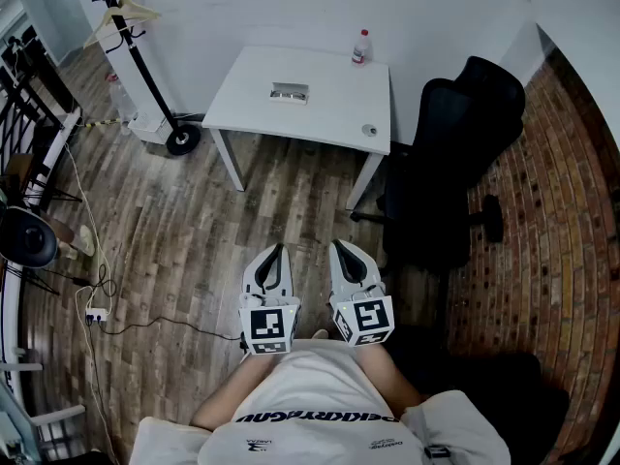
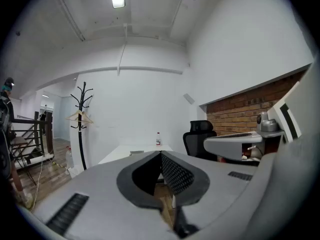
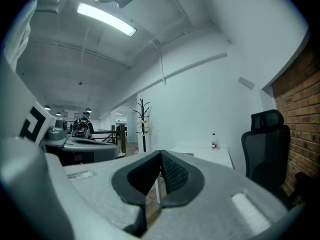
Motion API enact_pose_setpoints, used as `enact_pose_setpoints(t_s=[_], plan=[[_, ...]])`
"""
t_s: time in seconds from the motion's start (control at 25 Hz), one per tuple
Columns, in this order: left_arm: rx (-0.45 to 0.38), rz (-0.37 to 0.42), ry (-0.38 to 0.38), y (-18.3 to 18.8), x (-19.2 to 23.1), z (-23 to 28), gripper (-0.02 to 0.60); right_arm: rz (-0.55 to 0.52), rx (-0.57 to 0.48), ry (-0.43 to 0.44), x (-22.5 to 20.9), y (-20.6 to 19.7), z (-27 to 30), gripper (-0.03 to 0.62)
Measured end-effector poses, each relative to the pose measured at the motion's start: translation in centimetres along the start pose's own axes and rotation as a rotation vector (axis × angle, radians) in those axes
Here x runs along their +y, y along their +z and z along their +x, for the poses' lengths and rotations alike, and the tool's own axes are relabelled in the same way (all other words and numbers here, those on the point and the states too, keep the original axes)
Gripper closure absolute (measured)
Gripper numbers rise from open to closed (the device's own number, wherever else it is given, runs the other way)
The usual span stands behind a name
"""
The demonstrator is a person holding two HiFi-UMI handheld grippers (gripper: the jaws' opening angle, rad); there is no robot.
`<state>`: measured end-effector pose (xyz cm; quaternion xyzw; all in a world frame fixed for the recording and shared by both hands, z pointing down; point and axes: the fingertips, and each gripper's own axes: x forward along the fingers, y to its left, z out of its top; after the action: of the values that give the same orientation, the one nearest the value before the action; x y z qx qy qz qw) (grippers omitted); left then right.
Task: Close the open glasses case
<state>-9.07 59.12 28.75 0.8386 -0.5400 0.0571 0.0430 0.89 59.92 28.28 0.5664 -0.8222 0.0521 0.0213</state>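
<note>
- Head view: the person stands on a brown plank wooden floor (image 1: 184, 231) and holds both tools low, close against the body, pointing forward.
- The white-shelled left gripper (image 1: 277, 251) and the white-shelled right gripper (image 1: 341, 247) lie side by side, near each other but apart, their marker cubes nearest the torso.
- Both are well apart from the white rectangular tabletop (image 1: 329, 105) ahead.
- The open grey rectangular glasses case (image 1: 289, 92) lies on that tabletop near its far edge, with nothing touching it.
- A clear plastic bottle with a red cap (image 1: 361, 48) stands at the far right corner of the tabletop.
- A black mesh office chair (image 1: 455, 153) sits just right of it, and a black coat stand (image 1: 136, 56) stands to the left.
- Left gripper view: the left gripper (image 2: 160, 154) is held about level, aimed at the tabletop (image 2: 116, 154) across the room.
- Its jaws are closed, the dark ribbed pads meeting at the tips with nothing between them.
- The bottle (image 2: 158, 140) and the office chair (image 2: 200, 134) show beyond, and the coat stand (image 2: 81, 119) shows at the left.
- Right gripper view: the right gripper (image 3: 161, 154) is also about level and faces the tabletop (image 3: 210, 156).
- Its jaws are pressed together at the tips and grip nothing.
- The bottle (image 3: 214, 141), the office chair (image 3: 267, 144) and the coat stand (image 3: 144, 124) lie ahead.
</note>
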Motion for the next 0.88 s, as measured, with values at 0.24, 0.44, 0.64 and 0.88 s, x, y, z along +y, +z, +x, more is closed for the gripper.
enact_pose_setpoints(t_s=[0.24, 0.44, 0.64, 0.88], plan=[[0.008, -0.003, -0.004, 0.0, -2.9, 0.8, 0.584, 0.031, -0.025, -0.008, -2.9, 0.2, -1.7, 0.594], [0.016, 0.008, 0.008, -0.9, -5.5, 1.1, 0.584, 0.013, -0.036, -0.025, -5.6, 0.2, -3.5, 0.594], [0.052, 0.016, 0.0, -3.0, -7.9, 1.1, 0.584, 0.021, -0.022, -0.01, -6.9, -1.2, -4.5, 0.594], [0.063, -0.019, 0.025, -3.2, -7.7, 2.3, 0.584, 0.035, -0.003, 0.014, -7.7, -1.9, -3.4, 0.594]])
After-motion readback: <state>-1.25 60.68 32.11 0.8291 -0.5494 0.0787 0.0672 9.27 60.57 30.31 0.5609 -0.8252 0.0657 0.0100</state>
